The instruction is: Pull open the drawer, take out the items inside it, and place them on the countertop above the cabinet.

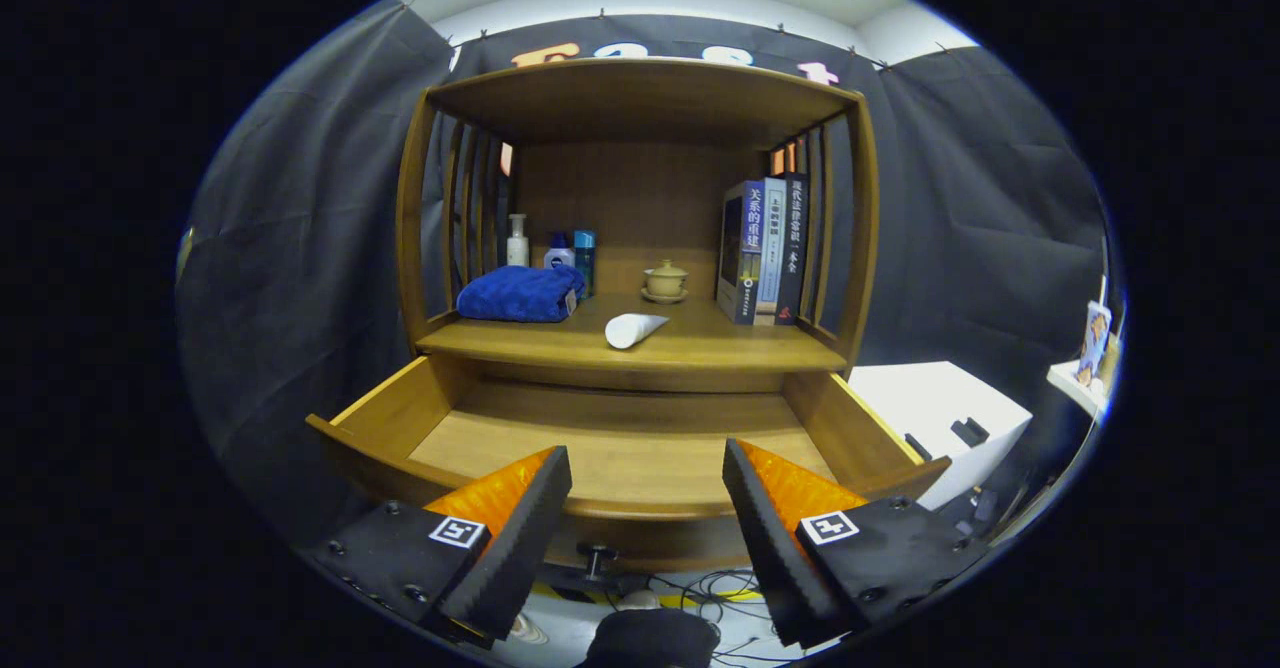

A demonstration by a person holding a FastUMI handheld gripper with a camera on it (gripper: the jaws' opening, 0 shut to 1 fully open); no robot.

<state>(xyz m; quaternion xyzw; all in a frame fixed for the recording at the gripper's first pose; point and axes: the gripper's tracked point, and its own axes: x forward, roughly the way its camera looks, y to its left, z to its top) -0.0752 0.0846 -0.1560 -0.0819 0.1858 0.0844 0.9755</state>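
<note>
Since the wide wooden drawer (620, 448) is pulled out and its floor looks bare, the white plastic tube (634, 329) seems to be the thing that came out of it. It lies on its side on the wooden countertop (700, 348), above the drawer and close to the front edge. I think the tube is light and a bit squishy, and its smooth round skin could slip or roll. If it needs another move, the best place to hold it is across the middle of its body, with a soft squeeze. The hand-held gripper (647, 523) hangs in front of the drawer with its two fingers spread wide apart and nothing between them. The tube is beyond the fingers, higher than the drawer and well apart from them. Behind the tube, to the left above the drawer, sits a folded blue soft cloth (520, 294) with a few small plastic bottles (552, 248) behind it. A small tan lidded ceramic cup (665, 279) stands at the back, and three tall upright books (764, 250) stand to the right. My guess is the job is nearly done.
</note>
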